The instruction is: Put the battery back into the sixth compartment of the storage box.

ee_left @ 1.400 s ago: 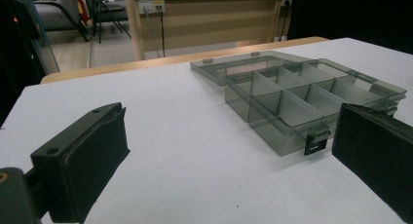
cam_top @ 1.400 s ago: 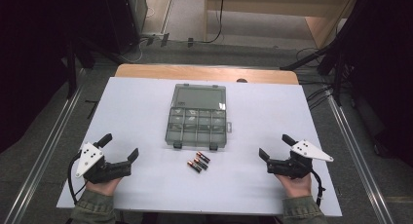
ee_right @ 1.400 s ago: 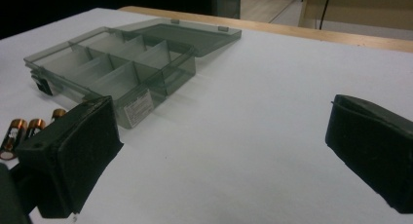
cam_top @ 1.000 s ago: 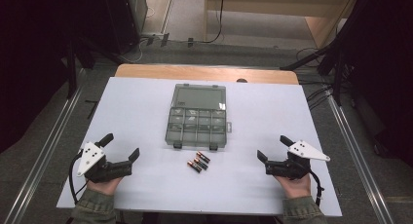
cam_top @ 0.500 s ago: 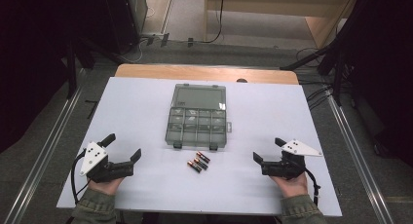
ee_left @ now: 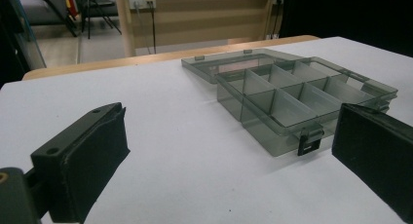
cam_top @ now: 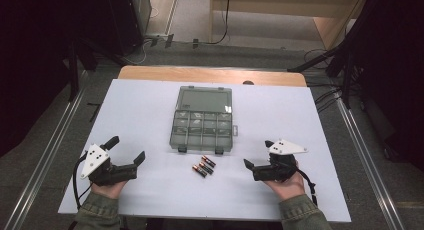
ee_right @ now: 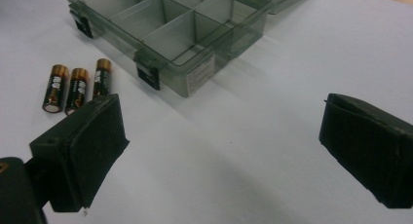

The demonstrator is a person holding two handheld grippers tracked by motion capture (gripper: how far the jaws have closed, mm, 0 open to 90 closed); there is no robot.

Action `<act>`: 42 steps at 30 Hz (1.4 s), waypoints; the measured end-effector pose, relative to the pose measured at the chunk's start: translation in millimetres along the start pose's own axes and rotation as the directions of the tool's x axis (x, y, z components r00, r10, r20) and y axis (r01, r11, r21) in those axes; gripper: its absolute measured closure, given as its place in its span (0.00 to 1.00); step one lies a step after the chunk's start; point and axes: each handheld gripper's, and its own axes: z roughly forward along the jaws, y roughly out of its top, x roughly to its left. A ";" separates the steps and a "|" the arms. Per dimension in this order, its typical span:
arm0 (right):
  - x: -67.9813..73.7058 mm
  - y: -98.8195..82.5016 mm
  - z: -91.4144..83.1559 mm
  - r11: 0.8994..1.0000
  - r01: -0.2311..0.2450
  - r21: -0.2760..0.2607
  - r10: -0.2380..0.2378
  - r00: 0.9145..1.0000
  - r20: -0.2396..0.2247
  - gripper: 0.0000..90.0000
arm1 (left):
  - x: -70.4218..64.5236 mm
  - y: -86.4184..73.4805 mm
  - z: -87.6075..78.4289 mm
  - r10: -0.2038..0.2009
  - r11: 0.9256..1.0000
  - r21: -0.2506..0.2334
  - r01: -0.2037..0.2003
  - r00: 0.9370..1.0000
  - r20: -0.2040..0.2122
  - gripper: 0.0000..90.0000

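At table centre: open compartment box, three batteries just beside at 6 o'clock. Left gripper at 8 o'clock, right gripper at 4 o'clock, jaws apart, empty.

My white table carries a smoky clear compartment box at its middle, lid folded open flat behind it. Just in front of the box lie 3 batteries, side by side, touching.

Probably a lab: white test table, floor cables, dark curtains.
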 end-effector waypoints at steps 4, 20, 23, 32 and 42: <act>9.3 7.1 3.8 0.999 0.031 0.025 -0.030 0.999 -0.026 0.04 | 0.0 0.3 -0.6 -0.001 1.000 -0.009 0.001 1.000 -0.007 0.00; 34.3 31.0 21.7 0.979 0.127 0.161 -0.112 0.989 -0.097 0.07 | 0.2 0.5 -1.1 -0.005 1.000 -0.018 0.005 1.000 -0.008 0.00; 37.6 34.7 27.7 0.969 0.143 0.201 -0.122 0.986 -0.114 0.08 | 0.2 0.6 -1.1 -0.005 1.000 -0.019 0.005 1.000 -0.008 0.00; 52.6 47.7 46.5 0.938 0.207 0.276 -0.168 0.973 -0.160 0.11 | 0.3 0.6 -0.8 -0.008 1.000 -0.019 0.008 1.000 -0.005 0.00; 66.3 65.0 62.5 0.901 0.283 0.329 -0.219 0.951 -0.218 0.17 | 0.1 0.9 -1.3 -0.008 1.000 -0.022 0.008 1.000 0.002 0.00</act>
